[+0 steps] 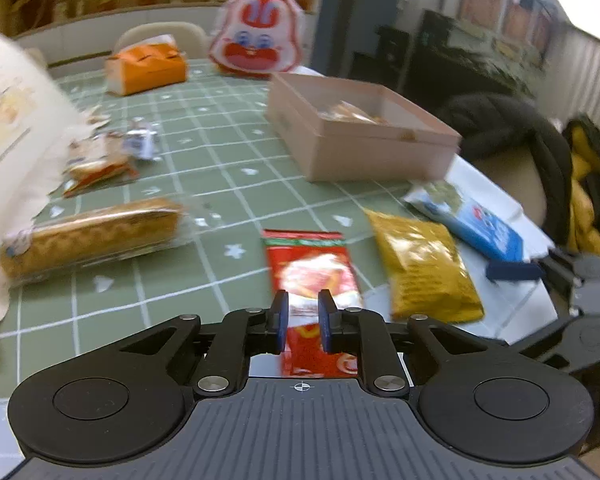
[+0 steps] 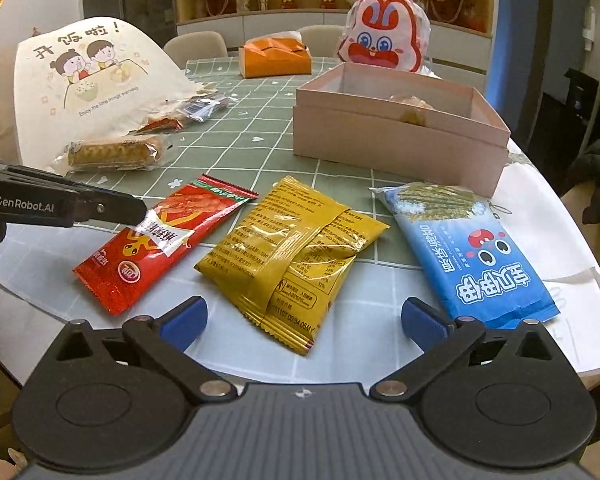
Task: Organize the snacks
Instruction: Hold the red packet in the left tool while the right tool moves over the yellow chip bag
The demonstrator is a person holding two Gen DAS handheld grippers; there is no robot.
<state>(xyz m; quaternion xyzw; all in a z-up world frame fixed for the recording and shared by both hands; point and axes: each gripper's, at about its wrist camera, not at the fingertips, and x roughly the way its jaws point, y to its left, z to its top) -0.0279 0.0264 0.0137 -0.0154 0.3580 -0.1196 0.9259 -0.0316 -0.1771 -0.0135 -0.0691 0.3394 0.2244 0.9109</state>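
Observation:
A red snack packet (image 1: 312, 268) lies on the table near its front edge. My left gripper (image 1: 303, 320) is shut on the packet's near half, the blue pads pinching the foil. The right wrist view shows the same grip from the side, the left gripper (image 2: 142, 216) crumpling the red packet (image 2: 160, 248) at its middle. My right gripper (image 2: 304, 316) stands open, wide apart, just over the near end of a yellow packet (image 2: 296, 248), touching nothing. A blue seaweed-snack packet (image 2: 472, 252) lies to its right. Behind them sits an open pink box (image 2: 392, 148) with a few snacks inside.
A long wrapped cake (image 2: 116, 154) and small wrapped snacks lie at the left by a white printed bag (image 2: 88, 80). An orange tissue box (image 2: 276, 56) and a rabbit-face bag (image 2: 384, 36) stand at the back. The round table's edge curves close in front.

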